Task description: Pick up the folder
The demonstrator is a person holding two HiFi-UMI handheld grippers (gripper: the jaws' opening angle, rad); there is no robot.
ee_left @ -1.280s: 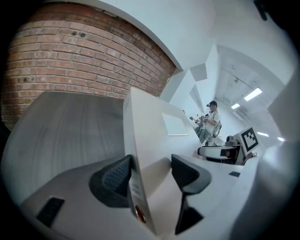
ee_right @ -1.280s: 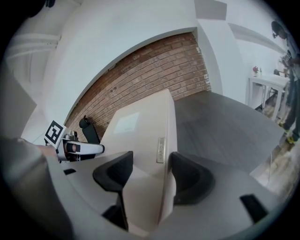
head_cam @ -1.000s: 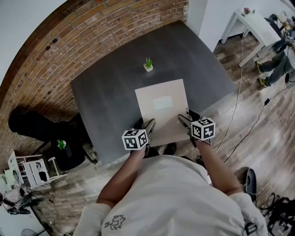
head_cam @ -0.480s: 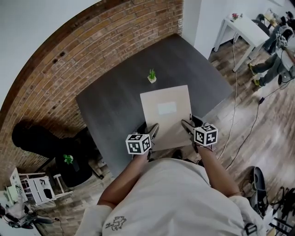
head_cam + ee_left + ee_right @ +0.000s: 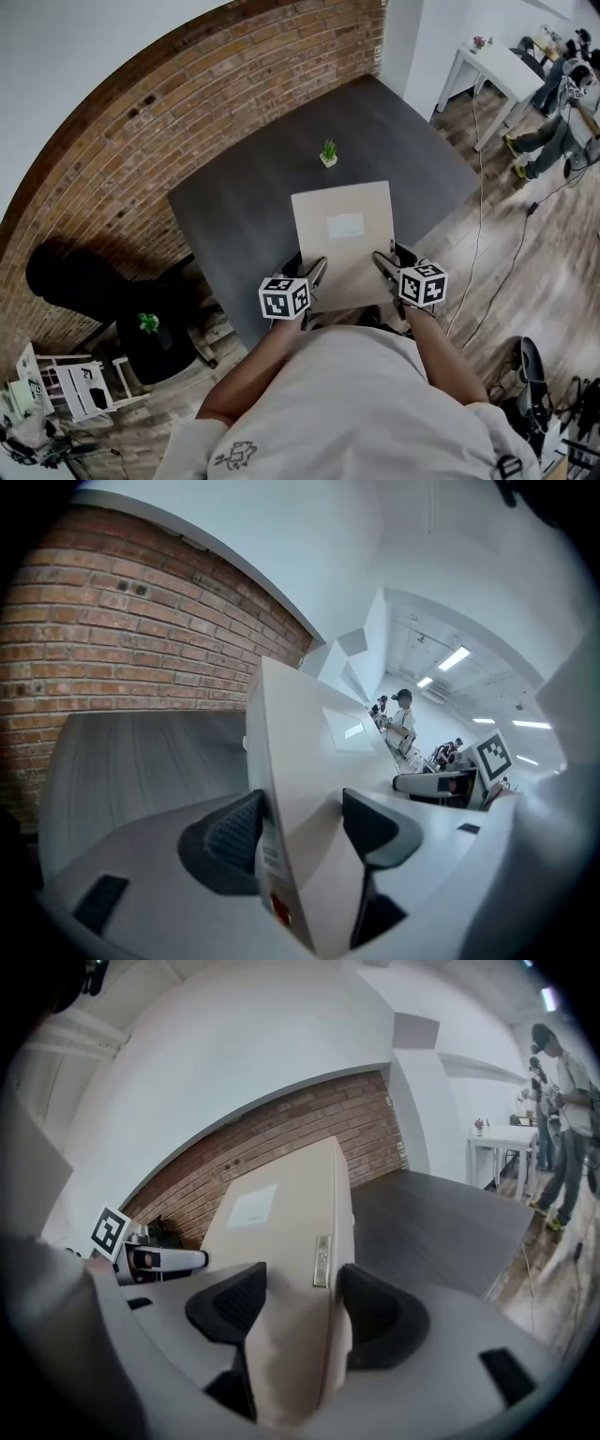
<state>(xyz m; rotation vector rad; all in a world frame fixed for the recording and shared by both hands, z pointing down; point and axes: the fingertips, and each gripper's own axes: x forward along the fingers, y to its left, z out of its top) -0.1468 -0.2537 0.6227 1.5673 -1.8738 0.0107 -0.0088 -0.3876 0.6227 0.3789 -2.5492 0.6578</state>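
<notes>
Since a second ago both grippers have come a little up and the folder has come up with them, so its near end now hangs over the edge of the dark table. From the head view I count one beige folder with one pale label on its top face, two grippers, one table and one small potted plant, which stands on the table just beyond the far end of the folder. The left gripper holds the near left edge and the right gripper the near right edge. From the left gripper view, the two jaws of the left gripper are clamped on the folder, one pad on each face, and the folder stands clear above the table, with one brick wall behind. From the right gripper view, the right gripper is clamped in the same way on the thick edge of the folder, near one small metal strip; its jaws stand wide because the folder is thick.
</notes>
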